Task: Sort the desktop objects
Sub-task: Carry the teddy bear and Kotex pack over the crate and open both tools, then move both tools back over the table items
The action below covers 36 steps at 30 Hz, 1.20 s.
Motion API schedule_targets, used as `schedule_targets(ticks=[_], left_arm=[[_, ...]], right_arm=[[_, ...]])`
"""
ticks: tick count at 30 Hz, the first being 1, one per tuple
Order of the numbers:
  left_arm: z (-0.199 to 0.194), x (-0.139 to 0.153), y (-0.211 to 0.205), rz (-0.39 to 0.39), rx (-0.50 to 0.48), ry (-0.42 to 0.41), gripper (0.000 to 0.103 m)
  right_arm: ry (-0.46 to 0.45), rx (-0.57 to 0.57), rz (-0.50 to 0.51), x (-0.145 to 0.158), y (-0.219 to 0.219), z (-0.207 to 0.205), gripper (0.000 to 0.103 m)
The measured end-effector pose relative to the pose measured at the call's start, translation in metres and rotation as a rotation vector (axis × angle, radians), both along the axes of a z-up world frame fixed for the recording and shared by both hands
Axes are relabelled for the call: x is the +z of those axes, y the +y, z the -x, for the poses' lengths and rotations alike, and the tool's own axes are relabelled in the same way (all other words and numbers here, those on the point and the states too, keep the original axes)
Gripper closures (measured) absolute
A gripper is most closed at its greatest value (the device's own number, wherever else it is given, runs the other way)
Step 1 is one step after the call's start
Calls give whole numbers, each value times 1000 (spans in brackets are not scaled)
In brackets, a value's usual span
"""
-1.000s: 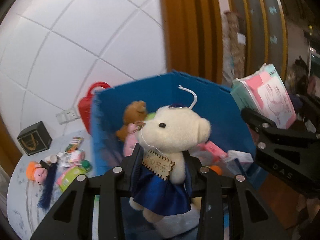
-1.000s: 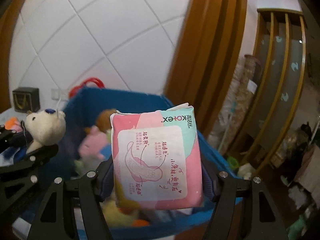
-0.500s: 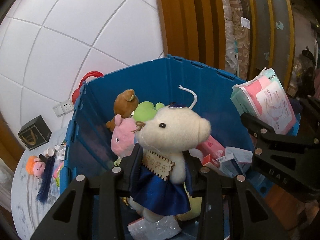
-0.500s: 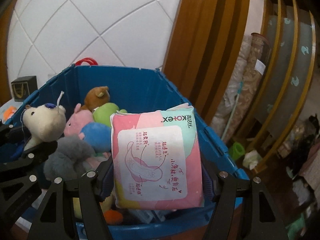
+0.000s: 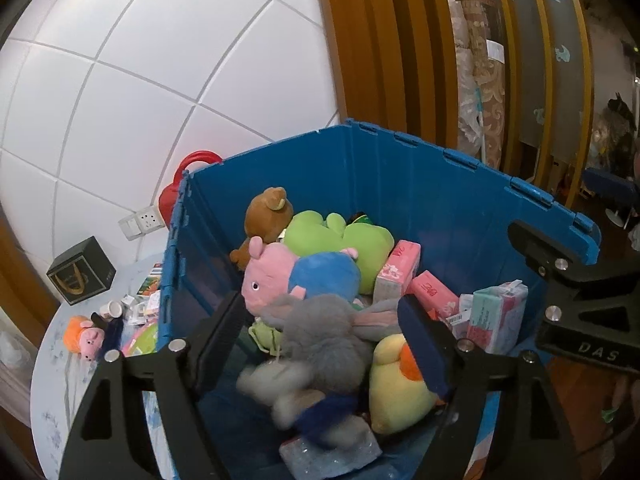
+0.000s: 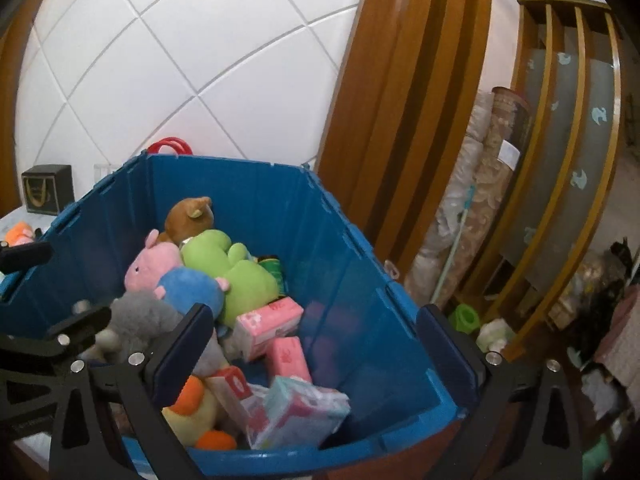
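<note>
A blue crate (image 5: pixel 452 184) holds plush toys and pink packs. My left gripper (image 5: pixel 324 332) is open above it. The white bear in a blue skirt (image 5: pixel 304 404) is blurred, falling below the jaws among the toys. My right gripper (image 6: pixel 312 344) is open over the crate (image 6: pixel 352 280). The pink and teal pad pack (image 6: pixel 296 408) lies in the crate's near right corner; it also shows in the left wrist view (image 5: pixel 496 316).
In the crate lie a pink pig toy (image 5: pixel 296 276), a green plush (image 5: pixel 340 236), a brown bear (image 5: pixel 266 216), a grey plush (image 5: pixel 328 332) and a yellow duck (image 5: pixel 396 388). On the table at left are a black box (image 5: pixel 80 272), an orange-haired doll (image 5: pixel 84 336) and small items.
Both grippers opened over the crate. The white bear dropped from the left gripper and the pad pack dropped from the right gripper into the crate.
</note>
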<state>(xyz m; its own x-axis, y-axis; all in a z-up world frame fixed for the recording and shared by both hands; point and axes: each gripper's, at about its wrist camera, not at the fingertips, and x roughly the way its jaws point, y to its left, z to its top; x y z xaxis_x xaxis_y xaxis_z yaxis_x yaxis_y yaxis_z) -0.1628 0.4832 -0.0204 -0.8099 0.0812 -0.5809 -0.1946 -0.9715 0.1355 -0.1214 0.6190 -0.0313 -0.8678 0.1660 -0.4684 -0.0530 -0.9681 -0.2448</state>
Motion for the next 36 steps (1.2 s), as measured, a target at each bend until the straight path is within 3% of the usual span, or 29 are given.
schedule_targets(ticks=[9, 15, 21, 27, 32, 36], left_arm=[[-28, 19, -46, -59, 9, 59, 25], [-46, 29, -113, -109, 72, 119, 25], [-48, 16, -213, -154, 153, 80, 25], [-49, -10, -332, -119, 224, 24, 25], [-44, -32, -431, -108, 298, -25, 25], [-39, -52, -483, -103, 329, -66, 25]], right_arm=[[-20, 7, 105, 17, -10, -26, 0], [7, 75, 118, 26, -59, -38, 0], [29, 179, 128, 30, -143, -38, 0], [27, 255, 126, 22, -252, -33, 0], [-21, 295, 118, 5, -341, -20, 0], [-111, 310, 115, -22, -384, -1, 0]])
